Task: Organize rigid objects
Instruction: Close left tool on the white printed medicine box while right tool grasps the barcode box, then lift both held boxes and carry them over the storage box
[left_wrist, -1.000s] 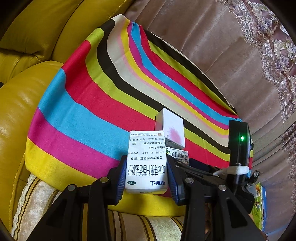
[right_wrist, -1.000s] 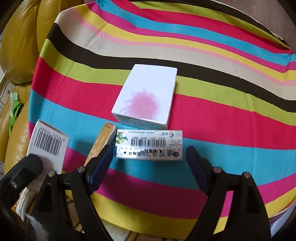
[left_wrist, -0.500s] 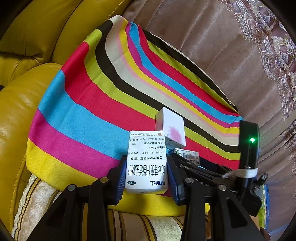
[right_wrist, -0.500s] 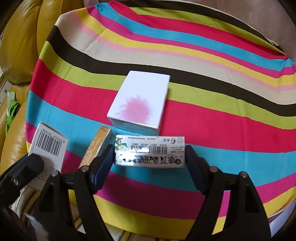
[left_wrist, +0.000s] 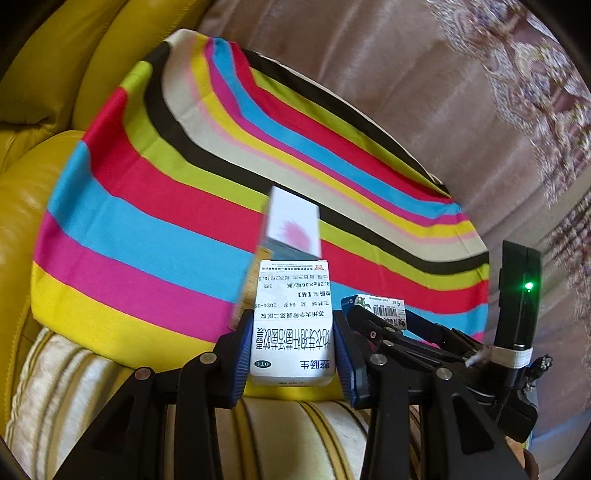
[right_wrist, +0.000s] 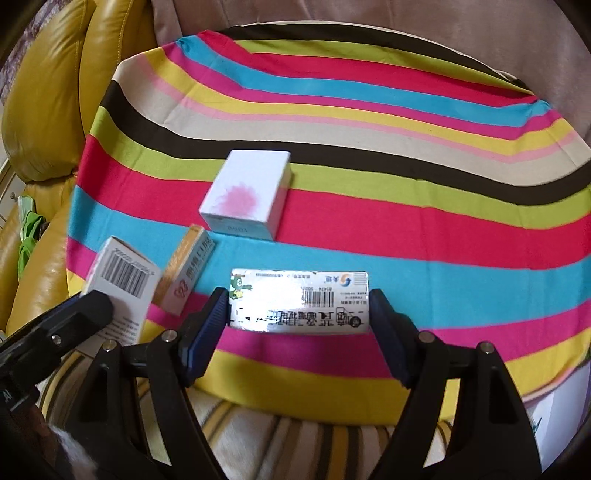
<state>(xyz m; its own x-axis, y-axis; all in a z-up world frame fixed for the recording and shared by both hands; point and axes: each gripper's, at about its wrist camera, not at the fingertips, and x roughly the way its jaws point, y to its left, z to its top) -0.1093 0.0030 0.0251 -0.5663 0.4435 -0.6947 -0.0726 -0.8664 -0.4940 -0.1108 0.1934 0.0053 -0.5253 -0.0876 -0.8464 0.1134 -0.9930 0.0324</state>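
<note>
Right, both hands are carrying a box at the moment. The left gripper (left_wrist: 293, 350) is clamping a white medicine box (left_wrist: 292, 325) across its narrow width, printed face up, held clear of the striped cloth (left_wrist: 147, 206). The right gripper (right_wrist: 299, 314) is pinching a long glossy carton (right_wrist: 300, 301) end to end, its blue pads (right_wrist: 207, 328) pressing on both short ends.

A white box with a pink blot (right_wrist: 246, 195) is lying flat on the cloth farther back, and an orange-edged box (right_wrist: 186, 275) is lying just left of the carton.

To my eye, the tidy thing is setting both held boxes down beside the pink-blot one, edges parallel. The long carton is gripped only at its ends, so keeping it level matters, or it could pivot. Lowering each until it is resting flat before letting go should be stopping any tumble on that soft cloth.
</note>
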